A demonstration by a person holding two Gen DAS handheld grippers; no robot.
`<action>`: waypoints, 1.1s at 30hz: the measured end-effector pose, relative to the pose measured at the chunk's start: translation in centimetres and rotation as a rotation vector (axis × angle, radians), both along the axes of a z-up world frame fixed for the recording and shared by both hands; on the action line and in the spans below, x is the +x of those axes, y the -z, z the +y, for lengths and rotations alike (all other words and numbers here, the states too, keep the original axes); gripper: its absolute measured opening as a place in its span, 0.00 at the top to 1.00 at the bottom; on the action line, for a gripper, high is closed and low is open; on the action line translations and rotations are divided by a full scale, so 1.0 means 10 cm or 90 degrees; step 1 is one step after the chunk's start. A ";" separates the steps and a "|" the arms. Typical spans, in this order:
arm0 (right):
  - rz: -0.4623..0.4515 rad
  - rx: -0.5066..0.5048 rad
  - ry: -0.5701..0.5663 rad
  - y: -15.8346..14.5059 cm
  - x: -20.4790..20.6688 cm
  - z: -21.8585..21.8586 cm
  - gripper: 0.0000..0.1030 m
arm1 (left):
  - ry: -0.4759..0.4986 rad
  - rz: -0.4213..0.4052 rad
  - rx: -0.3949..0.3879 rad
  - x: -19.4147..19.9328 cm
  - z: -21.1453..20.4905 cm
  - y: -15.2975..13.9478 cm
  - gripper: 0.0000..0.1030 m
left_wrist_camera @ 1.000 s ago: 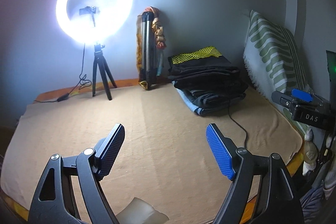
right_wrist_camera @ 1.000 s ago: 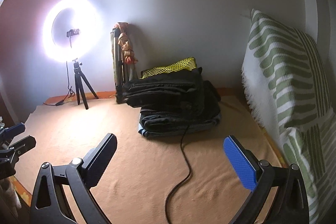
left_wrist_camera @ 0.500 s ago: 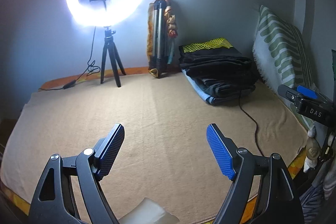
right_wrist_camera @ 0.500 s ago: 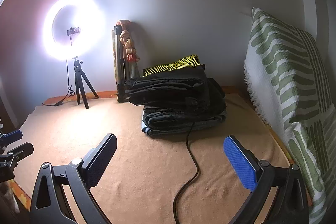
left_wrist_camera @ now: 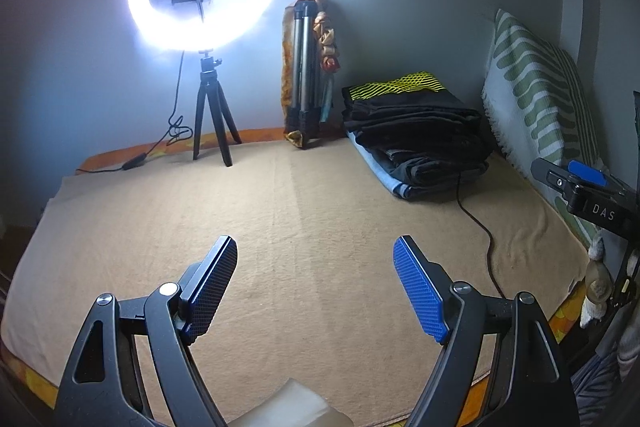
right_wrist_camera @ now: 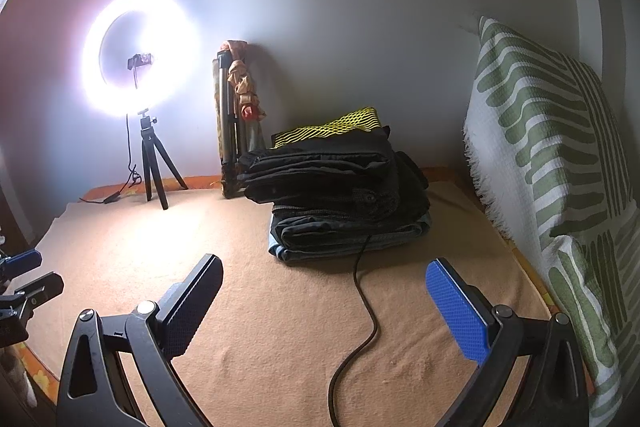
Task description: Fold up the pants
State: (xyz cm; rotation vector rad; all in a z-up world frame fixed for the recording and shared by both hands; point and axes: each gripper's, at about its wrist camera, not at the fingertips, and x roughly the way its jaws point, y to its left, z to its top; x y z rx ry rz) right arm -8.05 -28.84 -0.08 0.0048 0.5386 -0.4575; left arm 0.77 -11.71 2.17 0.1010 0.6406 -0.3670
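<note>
A stack of folded dark pants [left_wrist_camera: 416, 143] with a yellow-patterned garment on top lies at the back right of the tan blanket [left_wrist_camera: 312, 211]. It also shows in the right wrist view [right_wrist_camera: 340, 195], straight ahead of my right gripper. My left gripper [left_wrist_camera: 316, 279] is open and empty above the blanket's front middle. My right gripper [right_wrist_camera: 324, 299] is open and empty, closer to the stack. The right gripper also shows at the left wrist view's right edge [left_wrist_camera: 576, 183], and the left gripper at the right wrist view's left edge [right_wrist_camera: 24, 279].
A lit ring light on a small tripod [left_wrist_camera: 204, 27] stands at the back left. A folded tripod draped with cloth [left_wrist_camera: 306, 75] leans on the wall. A black cable [right_wrist_camera: 360, 307] runs from the stack forward. A green-striped pillow [right_wrist_camera: 560, 187] stands on the right.
Both grippers have moved forward and slightly up toward the back of the bed. The stack looks larger in the right view. Both stay open.
</note>
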 end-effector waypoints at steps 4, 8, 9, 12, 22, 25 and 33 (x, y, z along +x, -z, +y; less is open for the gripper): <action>-0.001 0.000 -0.002 -0.01 0.00 0.03 0.00 | -0.001 -0.002 0.000 -0.01 0.00 0.00 0.22; -0.001 -0.002 -0.007 -0.01 0.02 0.05 0.00 | -0.005 -0.006 0.002 -0.02 0.02 -0.01 0.22; 0.000 -0.003 -0.008 -0.01 0.02 0.06 0.00 | -0.008 -0.010 0.003 -0.03 0.02 -0.02 0.22; -0.001 -0.004 -0.010 -0.01 0.03 0.09 0.00 | -0.010 -0.012 0.001 -0.03 0.03 -0.03 0.22; -0.004 -0.005 -0.014 -0.01 0.05 0.12 0.00 | -0.012 -0.015 -0.001 -0.04 0.06 -0.05 0.22; -0.004 -0.005 -0.014 -0.01 0.05 0.12 0.00 | -0.012 -0.016 -0.001 -0.04 0.07 -0.05 0.22; -0.004 -0.005 -0.015 -0.01 0.05 0.12 0.00 | -0.013 -0.016 -0.001 -0.04 0.07 -0.06 0.22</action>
